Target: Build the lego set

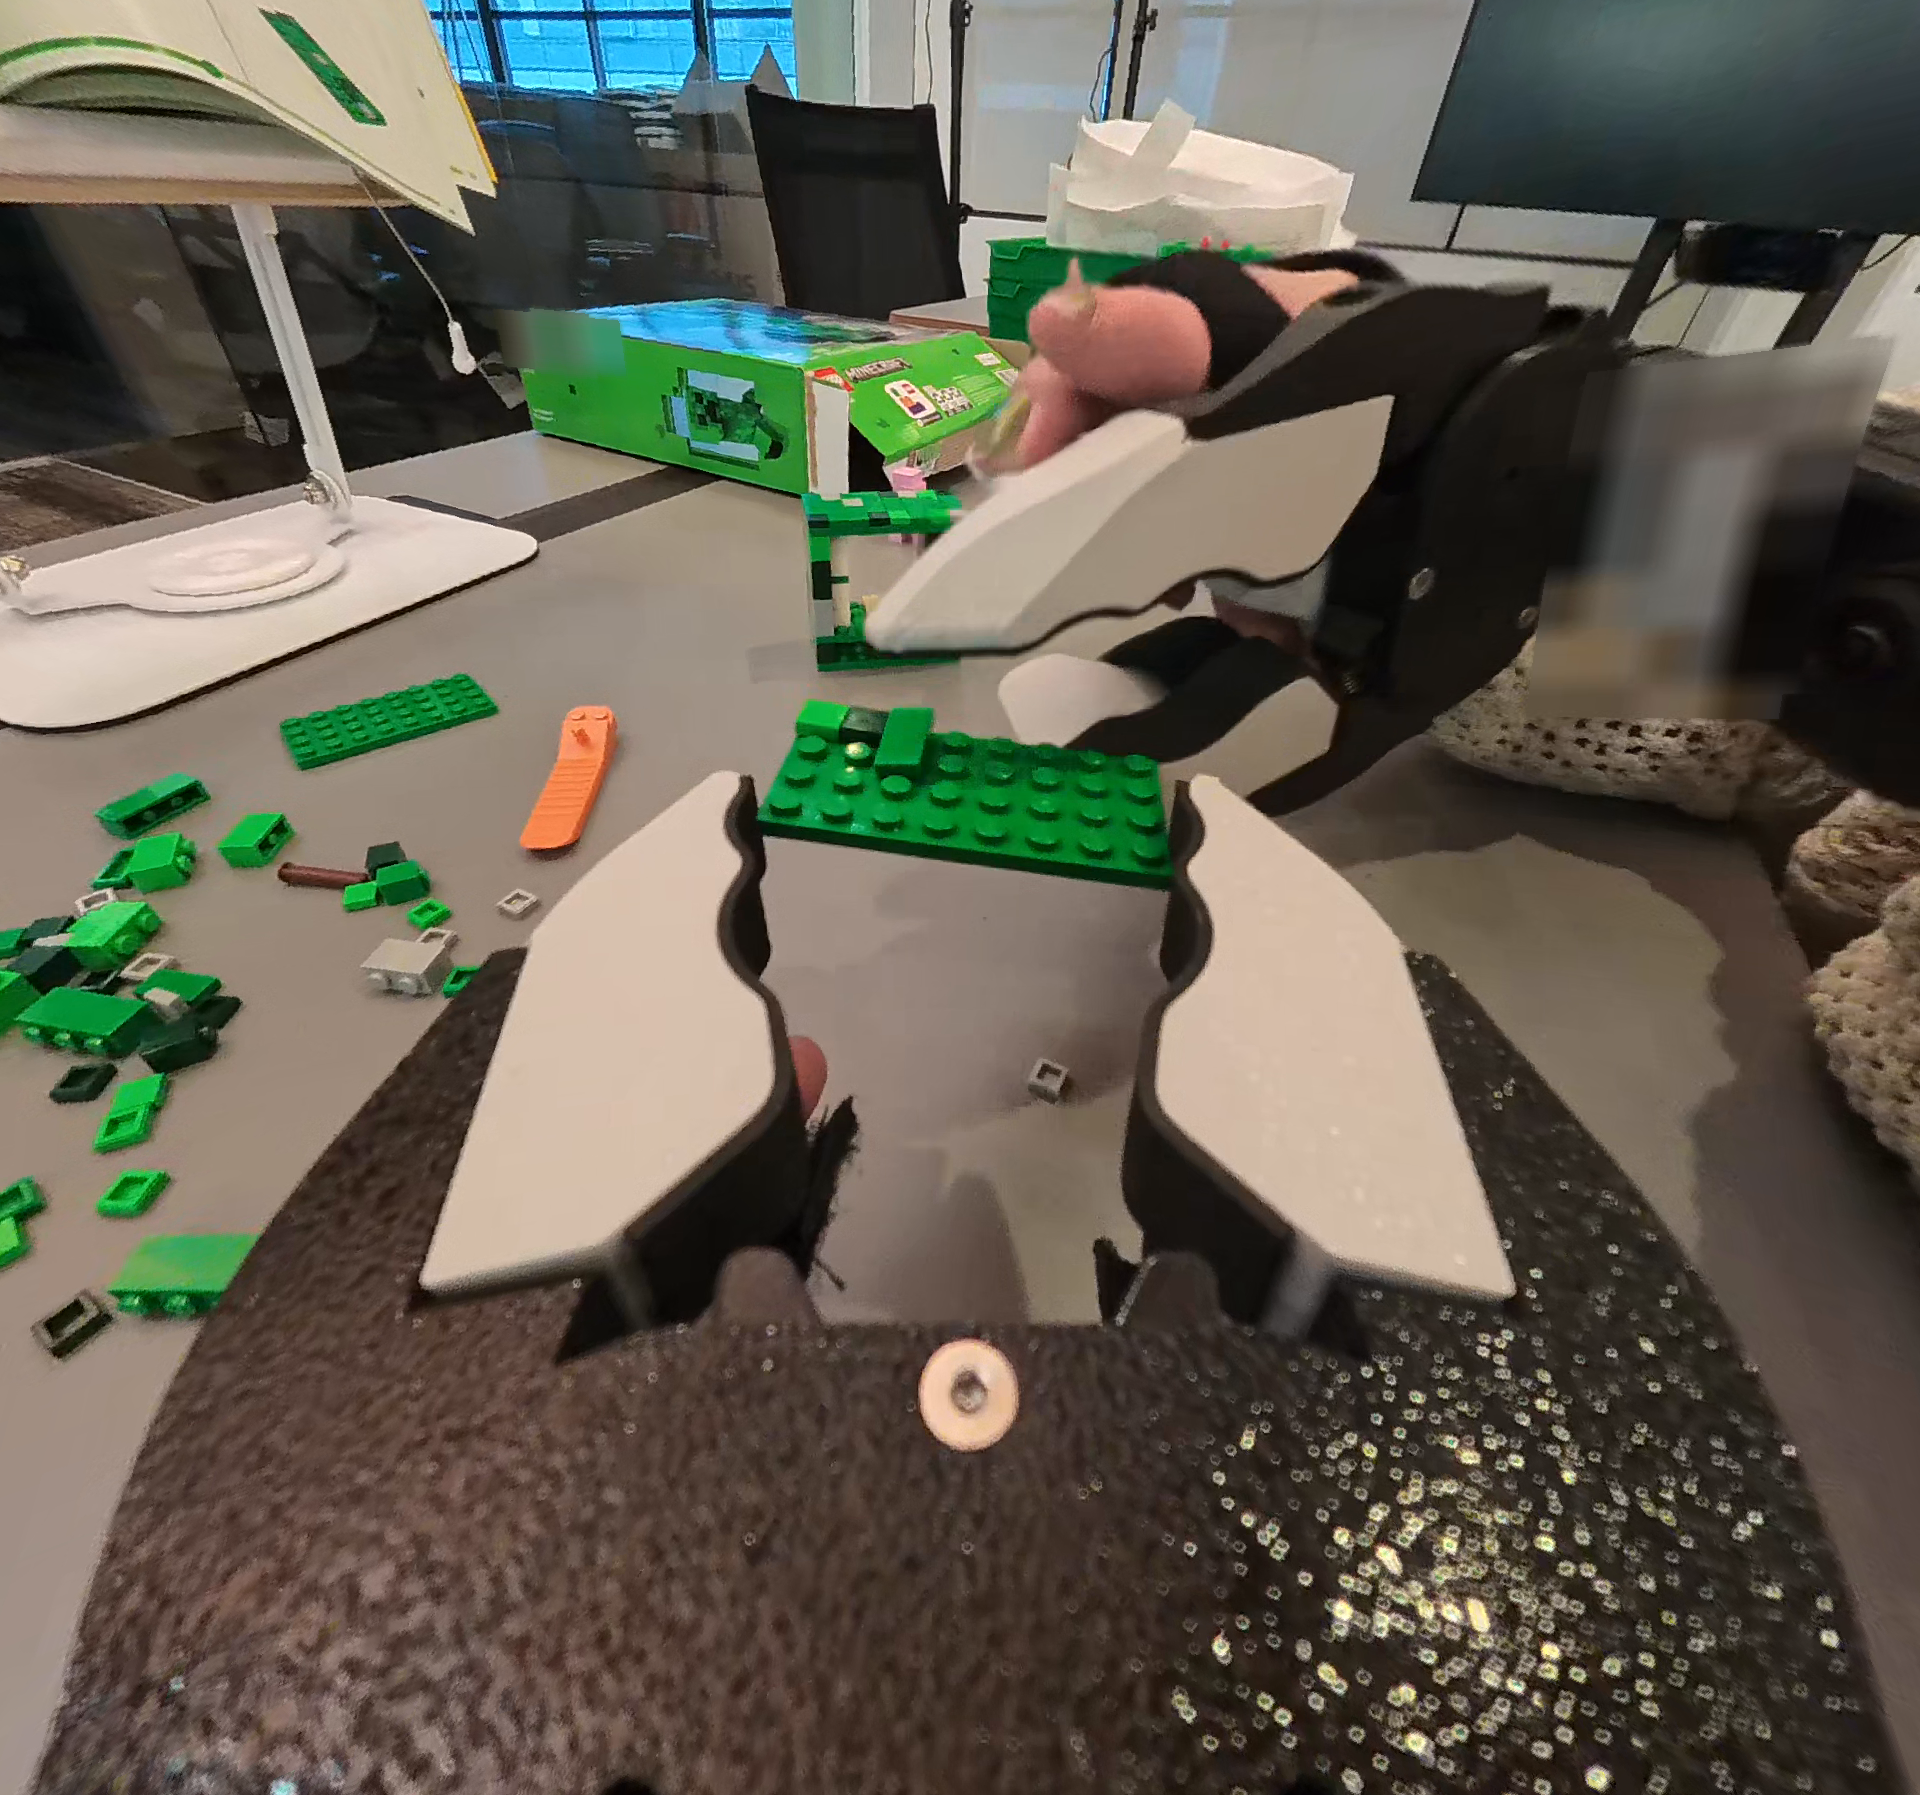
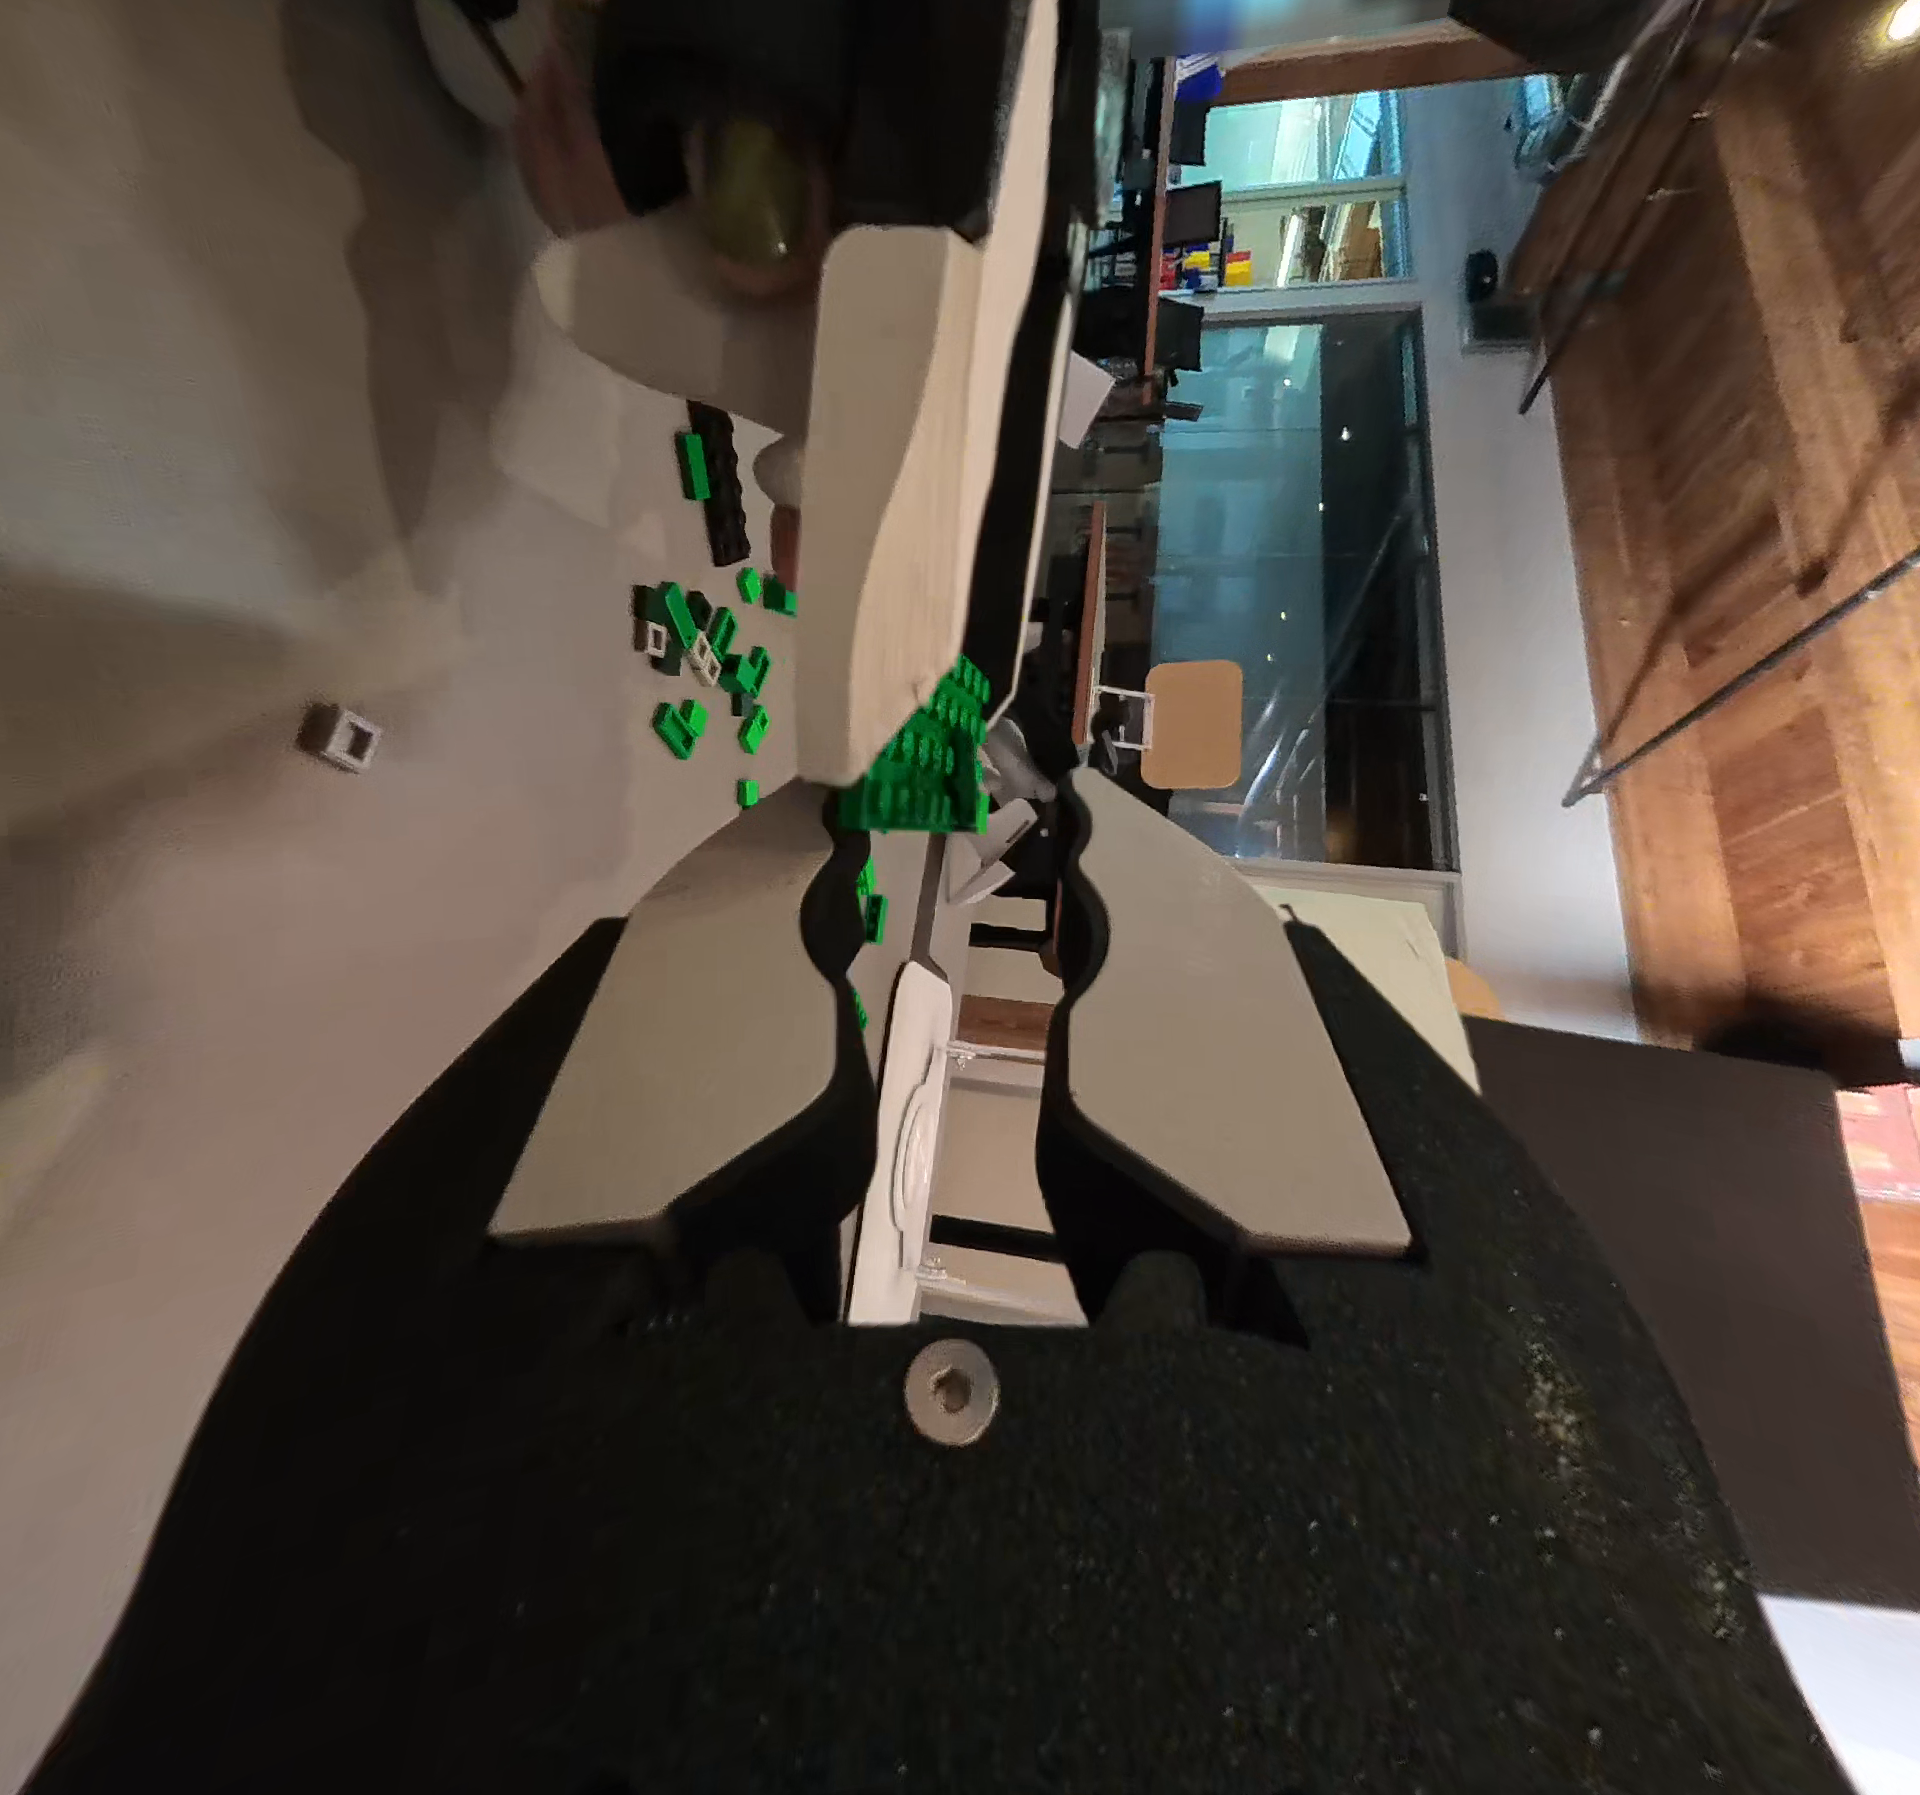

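Observation:
A green studded plate point(image 1: 966, 815) lies across the grey table, with a few small green and dark tiles point(image 1: 883, 732) on its far left corner. My left gripper point(image 1: 961, 795) clamps the plate by its two short ends. My right gripper point(image 1: 961, 665) is turned on its side, open and empty, hovering just above the plate's far edge. In the right wrist view my right gripper point(image 2: 951, 800) has its tips apart with the plate point(image 2: 925, 758) just ahead. One of the left gripper's white fingers point(image 2: 904, 498) crosses in front.
Loose green pieces point(image 1: 104, 976) lie at the left, with a second green plate point(image 1: 384, 719) and an orange brick separator point(image 1: 571, 779). A partly built green frame point(image 1: 847, 592), the set's box point(image 1: 727, 405) and a booklet point(image 1: 208, 10) on a white stand point(image 1: 239, 592) are behind. Crocheted items point(image 1: 1849, 872) sit at the right. My left and right fingertips are right by each other.

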`<action>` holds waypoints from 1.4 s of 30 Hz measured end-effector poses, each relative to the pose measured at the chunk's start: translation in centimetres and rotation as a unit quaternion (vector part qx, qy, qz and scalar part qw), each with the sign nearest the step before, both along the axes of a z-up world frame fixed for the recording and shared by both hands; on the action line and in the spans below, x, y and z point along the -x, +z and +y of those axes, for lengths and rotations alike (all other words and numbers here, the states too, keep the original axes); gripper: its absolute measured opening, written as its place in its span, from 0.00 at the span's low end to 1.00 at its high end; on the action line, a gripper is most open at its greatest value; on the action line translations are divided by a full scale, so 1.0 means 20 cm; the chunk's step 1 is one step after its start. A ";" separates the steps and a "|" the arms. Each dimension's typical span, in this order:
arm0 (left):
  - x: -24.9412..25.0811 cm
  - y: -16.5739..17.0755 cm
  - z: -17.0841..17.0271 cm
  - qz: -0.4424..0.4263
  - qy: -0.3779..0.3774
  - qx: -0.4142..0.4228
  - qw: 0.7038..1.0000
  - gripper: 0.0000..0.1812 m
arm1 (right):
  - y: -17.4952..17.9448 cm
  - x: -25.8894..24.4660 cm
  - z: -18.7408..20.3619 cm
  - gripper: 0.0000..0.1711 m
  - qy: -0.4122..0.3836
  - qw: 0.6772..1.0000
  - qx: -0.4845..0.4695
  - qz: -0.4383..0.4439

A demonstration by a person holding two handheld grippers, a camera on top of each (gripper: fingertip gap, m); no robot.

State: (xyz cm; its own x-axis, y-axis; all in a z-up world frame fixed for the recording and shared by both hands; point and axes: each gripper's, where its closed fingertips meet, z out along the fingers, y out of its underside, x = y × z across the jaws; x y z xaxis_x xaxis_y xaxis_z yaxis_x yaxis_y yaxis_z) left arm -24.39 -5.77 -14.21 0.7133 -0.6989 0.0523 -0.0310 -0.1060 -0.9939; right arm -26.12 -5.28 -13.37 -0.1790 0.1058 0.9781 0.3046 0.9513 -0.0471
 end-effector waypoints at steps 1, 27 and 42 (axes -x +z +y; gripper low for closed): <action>0.00 0.00 0.00 0.000 0.000 0.000 1.000 0.41 | -0.01 0.01 0.00 0.18 0.001 1.000 -0.005 0.001; 0.01 0.01 -0.02 0.289 0.062 -0.277 0.915 0.30 | -0.05 -0.04 -0.04 0.04 0.019 0.993 0.118 0.020; 0.00 0.04 -0.06 0.348 0.068 -0.356 0.865 0.08 | 0.01 -0.06 -0.12 0.05 0.061 0.981 0.179 0.053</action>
State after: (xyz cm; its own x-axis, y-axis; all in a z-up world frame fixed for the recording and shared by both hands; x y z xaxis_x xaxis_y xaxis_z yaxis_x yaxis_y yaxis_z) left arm -24.36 -7.06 -13.38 0.4780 -0.2838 -0.8313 -0.6829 0.4751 -0.5549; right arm -24.97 -7.59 -13.08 -0.1109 0.4294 0.8963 0.1654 0.8972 -0.4094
